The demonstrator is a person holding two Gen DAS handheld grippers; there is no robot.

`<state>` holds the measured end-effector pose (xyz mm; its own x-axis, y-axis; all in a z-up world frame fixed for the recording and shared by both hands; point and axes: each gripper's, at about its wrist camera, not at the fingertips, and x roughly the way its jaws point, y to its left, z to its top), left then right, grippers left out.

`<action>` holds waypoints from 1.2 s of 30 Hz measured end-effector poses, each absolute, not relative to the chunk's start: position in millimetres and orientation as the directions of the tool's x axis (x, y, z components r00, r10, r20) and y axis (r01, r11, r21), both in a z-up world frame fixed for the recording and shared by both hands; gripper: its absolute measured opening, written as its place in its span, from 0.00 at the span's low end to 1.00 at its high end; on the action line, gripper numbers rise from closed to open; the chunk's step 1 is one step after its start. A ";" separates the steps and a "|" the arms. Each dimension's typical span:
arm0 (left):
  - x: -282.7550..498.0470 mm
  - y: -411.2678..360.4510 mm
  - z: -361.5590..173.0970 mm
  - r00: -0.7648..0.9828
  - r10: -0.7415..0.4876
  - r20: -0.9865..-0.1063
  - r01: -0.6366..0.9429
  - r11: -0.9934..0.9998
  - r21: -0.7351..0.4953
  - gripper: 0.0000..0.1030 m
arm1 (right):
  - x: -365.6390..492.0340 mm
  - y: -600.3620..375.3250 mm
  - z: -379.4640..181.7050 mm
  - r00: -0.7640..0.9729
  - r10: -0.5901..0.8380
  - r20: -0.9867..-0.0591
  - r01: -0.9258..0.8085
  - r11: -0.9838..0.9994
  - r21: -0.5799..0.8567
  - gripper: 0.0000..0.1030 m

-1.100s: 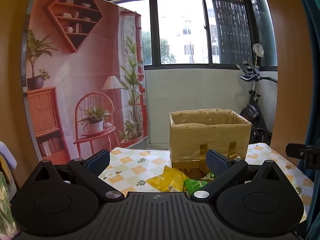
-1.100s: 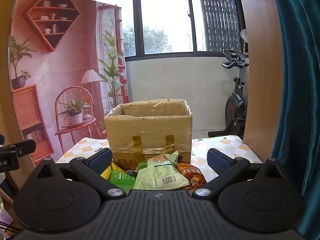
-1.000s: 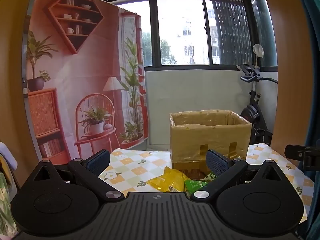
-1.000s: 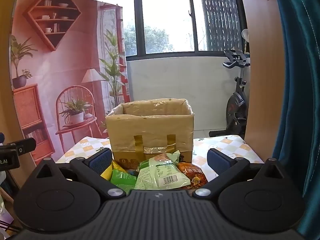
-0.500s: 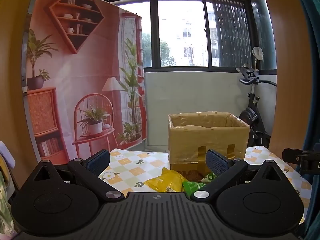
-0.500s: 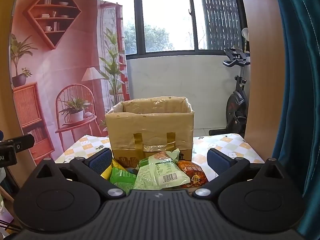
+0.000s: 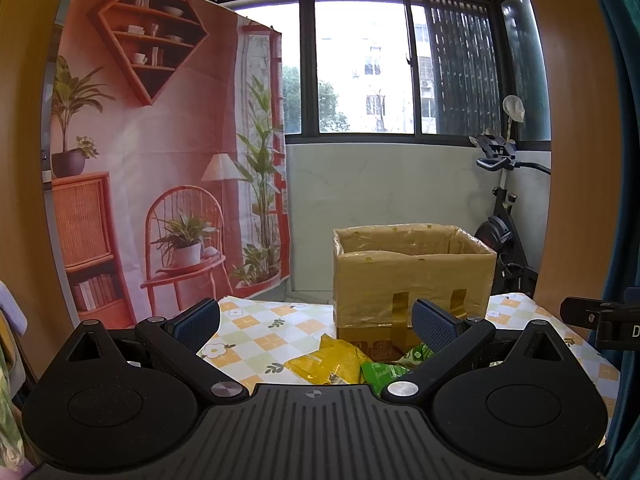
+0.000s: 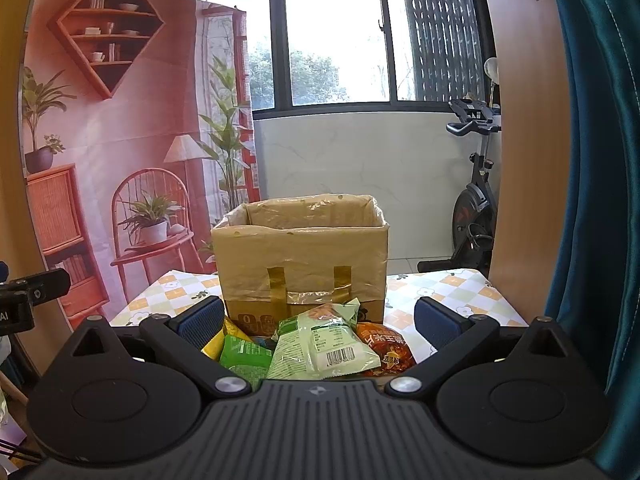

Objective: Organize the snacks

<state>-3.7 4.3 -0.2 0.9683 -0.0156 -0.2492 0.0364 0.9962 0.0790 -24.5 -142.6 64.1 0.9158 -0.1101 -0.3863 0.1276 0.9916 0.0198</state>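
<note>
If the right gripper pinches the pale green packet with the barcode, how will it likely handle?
The pale green packet looks like thin, crinkled film, so probably floppy and light. Its glossy surface may slip. It overlaps neighbouring packets, so lifting could drag them.

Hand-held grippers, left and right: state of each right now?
Left hand-held gripper: open, holding nothing.
Right hand-held gripper: open, holding nothing; snack packets lie on the table ahead of it.

Left wrist view: looks forward along my fingers [image 7: 198, 325], level, low over worktop [image 7: 260, 332], aimed at window wall; cardboard box [image 7: 412, 276] right of centre, near. Right wrist view: same heading, set further right; box [image 8: 300, 256] centred, closer. Shared: box, snack packets [image 8: 320, 344] before it, printed backdrop [image 8: 120, 140], exercise bike [image 8: 472, 200]. Each view catches other unit at frame edge.
</note>
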 end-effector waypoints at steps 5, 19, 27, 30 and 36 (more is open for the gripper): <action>-3.4 4.8 -0.4 0.968 -0.017 -0.251 0.037 0.996 0.078 1.00 | -24.0 -142.9 64.0 0.915 -0.109 -0.388 0.127 0.992 0.021 1.00; -2.8 5.0 -0.8 0.968 -0.016 -0.252 0.037 0.996 0.078 1.00 | -23.7 -142.8 63.4 0.915 -0.109 -0.388 0.127 0.992 0.021 1.00; -2.8 4.9 -0.9 0.967 -0.017 -0.253 0.038 0.996 0.078 1.00 | -23.7 -142.9 63.2 0.915 -0.109 -0.389 0.127 0.992 0.021 1.00; -1.3 4.8 -2.7 0.966 -0.018 -0.257 0.039 0.996 0.077 1.00 | -23.5 -142.9 63.1 0.914 -0.110 -0.390 0.128 0.992 0.020 1.00; -1.2 4.8 -2.6 0.966 -0.019 -0.257 0.040 0.996 0.077 1.00 | -23.5 -142.8 63.0 0.915 -0.110 -0.389 0.127 0.992 0.020 1.00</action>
